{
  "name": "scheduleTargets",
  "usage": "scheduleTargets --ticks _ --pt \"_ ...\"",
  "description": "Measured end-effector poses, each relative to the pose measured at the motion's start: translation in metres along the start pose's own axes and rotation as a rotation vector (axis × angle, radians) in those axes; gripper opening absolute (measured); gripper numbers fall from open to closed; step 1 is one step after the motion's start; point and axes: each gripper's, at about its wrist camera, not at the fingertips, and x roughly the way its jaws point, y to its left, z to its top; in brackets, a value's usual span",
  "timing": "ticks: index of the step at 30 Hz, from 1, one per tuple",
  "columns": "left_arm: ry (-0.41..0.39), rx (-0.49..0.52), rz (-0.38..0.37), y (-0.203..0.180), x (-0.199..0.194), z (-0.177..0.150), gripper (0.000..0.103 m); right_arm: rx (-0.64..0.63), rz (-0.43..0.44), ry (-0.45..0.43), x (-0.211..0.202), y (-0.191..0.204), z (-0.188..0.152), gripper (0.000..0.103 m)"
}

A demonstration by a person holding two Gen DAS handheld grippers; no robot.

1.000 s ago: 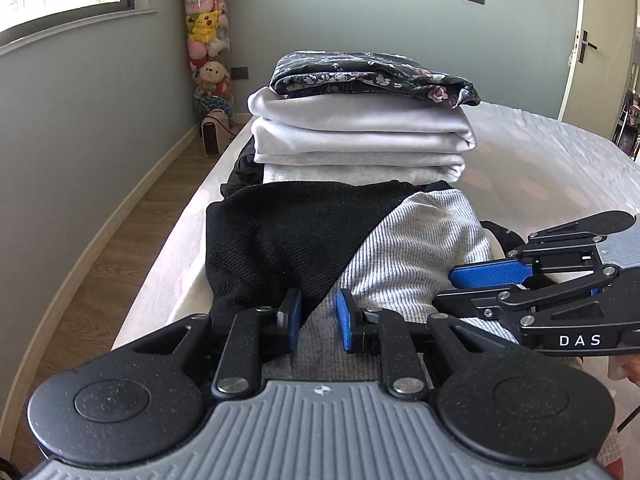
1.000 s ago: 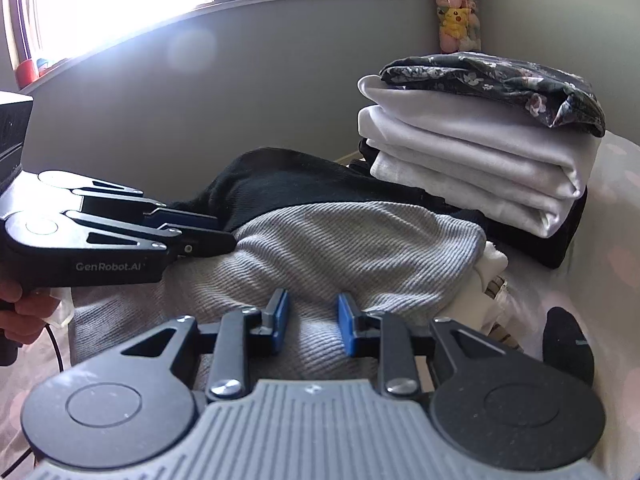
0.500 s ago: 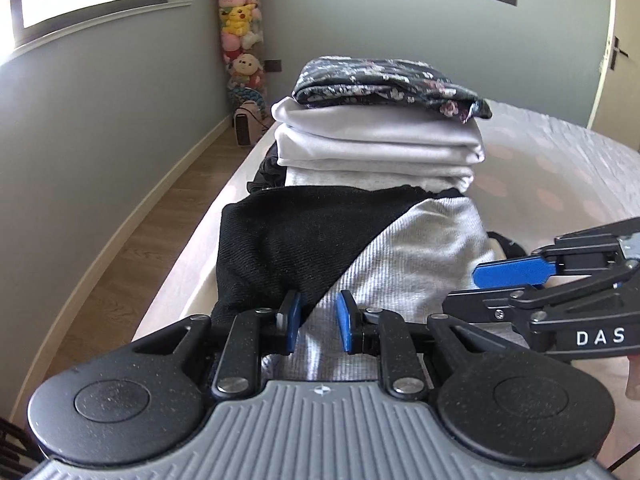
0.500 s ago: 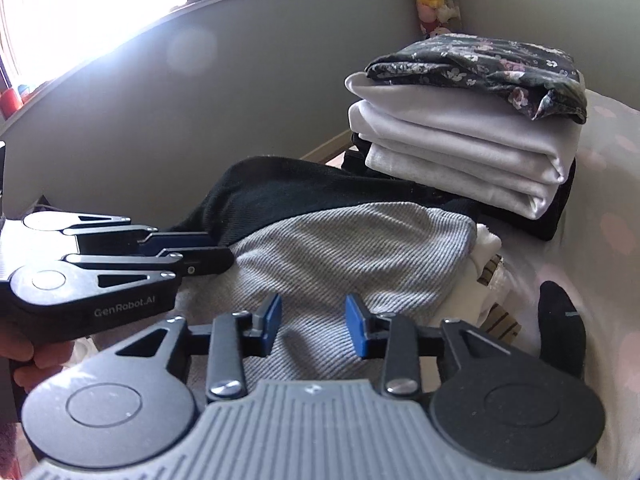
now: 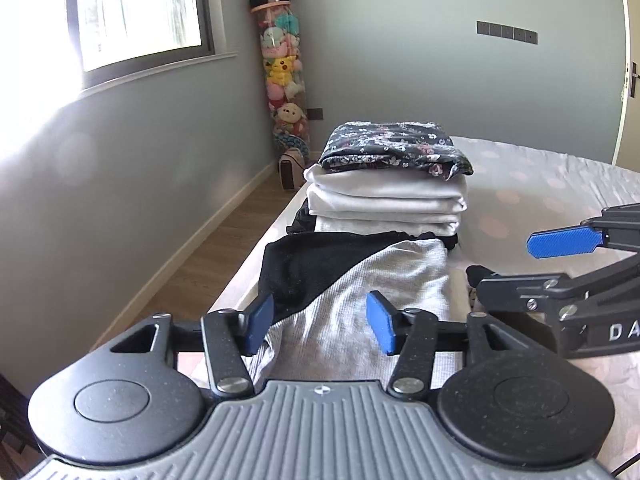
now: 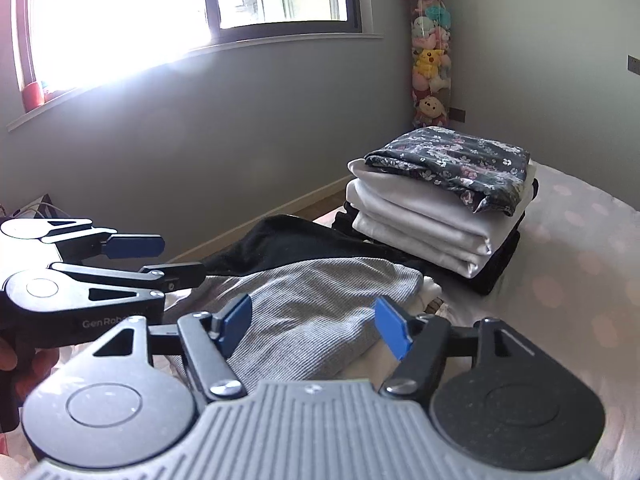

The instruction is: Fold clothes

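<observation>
Along the grey wall at far left, glaring with daylight: dark-framed window [image 5: 132, 12]. Further along, standing in the corner, tall clear tube of plush toys [image 5: 280, 76], with a panda sitting on top. Running below along the skirting, brown wooden floor [image 5: 208, 264].

Hovering low over the near end of the bed with pale pink-dotted sheet [image 5: 540, 184]: left gripper [image 5: 320, 322], blue pads spreading wide apart, released and gripping nothing. Showing again at the left edge of the right wrist view, same left gripper [image 6: 160, 260], gaping just as wide and being held by a hand [image 6: 24, 364].

Lying on the bed, ahead of those pads: grey ribbed knit garment [image 5: 384, 280], folded into a long strip and meeting a black knit garment [image 5: 316, 264] on its left along a slanting edge — not telling clearly which is lying on top. Sitting just behind both, stack of folded white cloths [image 5: 384, 200], carrying a dark floral folded garment [image 5: 392, 148] on top.

Reaching in from the right edge of the left wrist view: right gripper [image 5: 516, 264], fingers parted and clasping nothing. Hanging in its own view above the near end of the grey ribbed knit garment [image 6: 320, 300], right gripper [image 6: 314, 322], blue pads standing wide — nothing between them.
</observation>
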Motion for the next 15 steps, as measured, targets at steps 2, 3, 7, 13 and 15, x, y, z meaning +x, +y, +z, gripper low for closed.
scheduleTargets --ticks 2,3,7,13,15 --pt "-0.014 -0.007 0.014 -0.005 -0.017 0.0 0.075 -0.014 -0.006 -0.018 -0.014 0.006 -0.003 0.078" --pt "-0.021 -0.011 0.021 -0.008 -0.026 0.0 0.077 -0.019 -0.011 -0.026 -0.02 0.008 -0.005 0.078" --pt "-0.059 -0.034 0.069 -0.017 -0.055 -0.002 0.087 -0.01 -0.02 -0.045 -0.045 0.014 -0.011 0.08" --pt "-0.092 -0.041 0.075 -0.025 -0.086 -0.015 0.089 0.012 -0.035 -0.089 -0.084 0.022 -0.025 0.087" --pt "-0.089 -0.04 0.081 -0.029 -0.094 -0.024 0.089 0.013 -0.042 -0.103 -0.095 0.026 -0.031 0.088"
